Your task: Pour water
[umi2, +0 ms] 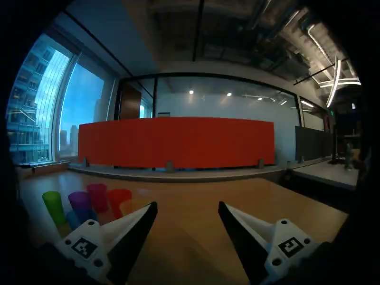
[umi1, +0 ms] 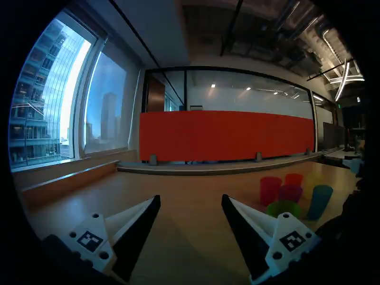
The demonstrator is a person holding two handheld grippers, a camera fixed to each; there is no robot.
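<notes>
Several coloured plastic cups stand grouped on the wooden table. In the left gripper view they sit to the right: a red cup (umi1: 270,189), a purple cup (umi1: 290,192), a green cup (umi1: 283,208) and a teal cup (umi1: 319,201). My left gripper (umi1: 191,201) is open with nothing between its fingers, left of the cups. In the right gripper view the group is at the lower left: a green cup (umi2: 54,206), a purple cup (umi2: 79,201), a pink cup (umi2: 98,196) and an orange cup (umi2: 118,199). My right gripper (umi2: 188,208) is open and holds nothing.
The wooden table (umi1: 190,190) runs back to a red divider panel (umi1: 223,135). Tall windows (umi1: 52,114) line the left side. Another desk (umi2: 327,173) stands at the right beyond the table's edge.
</notes>
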